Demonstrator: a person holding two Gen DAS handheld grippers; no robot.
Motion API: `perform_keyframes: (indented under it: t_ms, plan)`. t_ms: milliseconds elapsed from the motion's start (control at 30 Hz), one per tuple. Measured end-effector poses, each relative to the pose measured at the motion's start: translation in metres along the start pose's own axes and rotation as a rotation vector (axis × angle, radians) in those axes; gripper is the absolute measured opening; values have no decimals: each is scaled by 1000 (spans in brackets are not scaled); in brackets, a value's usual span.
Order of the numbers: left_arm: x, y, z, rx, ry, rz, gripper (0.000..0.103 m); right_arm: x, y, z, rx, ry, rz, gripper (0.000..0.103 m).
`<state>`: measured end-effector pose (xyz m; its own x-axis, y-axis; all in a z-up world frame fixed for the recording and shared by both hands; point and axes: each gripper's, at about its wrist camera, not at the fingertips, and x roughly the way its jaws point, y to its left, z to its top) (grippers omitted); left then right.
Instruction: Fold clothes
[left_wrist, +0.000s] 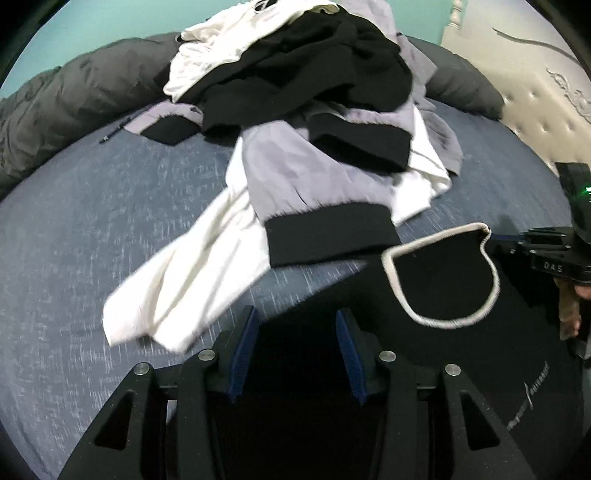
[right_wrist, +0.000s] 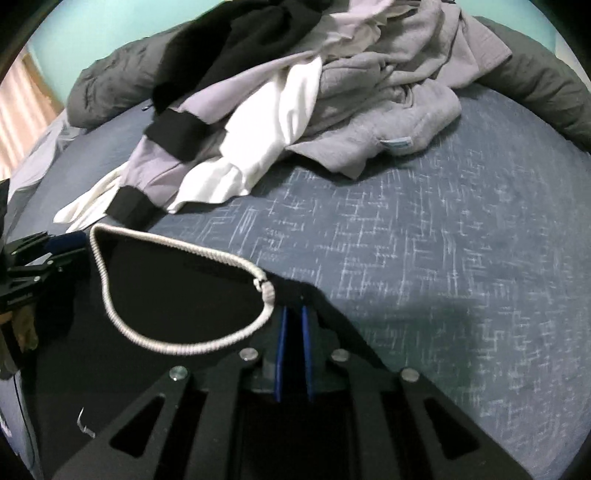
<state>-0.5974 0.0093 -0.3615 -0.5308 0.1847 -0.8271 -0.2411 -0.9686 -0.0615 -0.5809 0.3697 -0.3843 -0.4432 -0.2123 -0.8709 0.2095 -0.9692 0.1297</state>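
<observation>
We work on a bed (right_wrist: 424, 236) covered in a blue sheet with a pale scratch-like pattern, a teal wall behind it and a tufted headboard (left_wrist: 535, 99) off to one side. Our right gripper (right_wrist: 293, 314) is pinched nearly closed on the black shirt (right_wrist: 177, 291) at the end of its white ribbed collar (right_wrist: 173, 347), right by the shoulder. Our left gripper (left_wrist: 295, 325) stands with its jaws apart over the same black cloth; from its own view we cannot tell whether the blue pads touch any fabric, and from the right wrist view it sits just beside the other end of the collar. The shirt lies nearest to us, spread low across the near edge of the bed, its neck opening facing up. Beyond it is a loose heap: a lilac jacket (left_wrist: 295, 170) with black cuffs, a white garment (left_wrist: 192, 280) trailing toward us, a black garment (left_wrist: 303, 74) on top, and a grey sweatshirt (right_wrist: 399, 110) on the far right. A dark quilt (left_wrist: 74, 96) is bunched at the back of the bed. As we judge it, the black shirt is being held at the shoulders for laying out or for a fold; no neatly folded stack shows anywhere in view, and the heap is plainly left to fold.
</observation>
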Motion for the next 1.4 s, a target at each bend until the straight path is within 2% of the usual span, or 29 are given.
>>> perform_keyframes:
  t_ms: [133, 200, 300, 400, 533, 633, 700, 833, 867, 933, 967, 1000, 1333, 1400]
  plan:
    - [6, -1, 5, -7, 14, 17, 47, 0, 0, 15, 12, -27, -31, 6]
    - [6, -2, 7, -11, 18, 22, 47, 1, -1, 21, 29, -27, -53, 12]
    - [-14, -2, 6, -6, -7, 17, 47, -5, 4, 26, 28, -31, -60, 12]
    - [-39, 1, 0, -9, -25, 7, 47, -32, 5, 22, 13, -100, -41, 13]
    - [-81, -1, -21, -21, -39, -28, 51, -80, -17, 4, 95, -159, 31, 15]
    - [-109, -4, -45, -26, -34, -40, 53, -119, -32, -25, 116, -177, 48, 16]
    - [-128, -7, -63, -27, -34, -40, 53, -140, -51, -50, 137, -175, 27, 21]
    - [-161, -14, -98, -40, -41, -35, 55, -180, -95, -110, 227, -157, 5, 23]
    - [-168, -16, -106, -49, -41, -36, 55, -190, -104, -126, 244, -156, 3, 25]
    - [-181, -20, -124, -71, -37, -42, 57, -209, -121, -155, 282, -158, -11, 36]
    - [-188, -23, -133, -80, -34, -43, 57, -218, -128, -168, 303, -159, -22, 45]
    - [-194, -26, -142, -83, -34, -43, 58, -227, -135, -181, 323, -160, -33, 48]
    - [-235, -49, -205, -117, -21, -31, 60, -312, -208, -311, 528, -172, -146, 50]
    - [-241, -53, -214, -121, -17, -30, 61, -318, -216, -325, 560, -172, -164, 50]
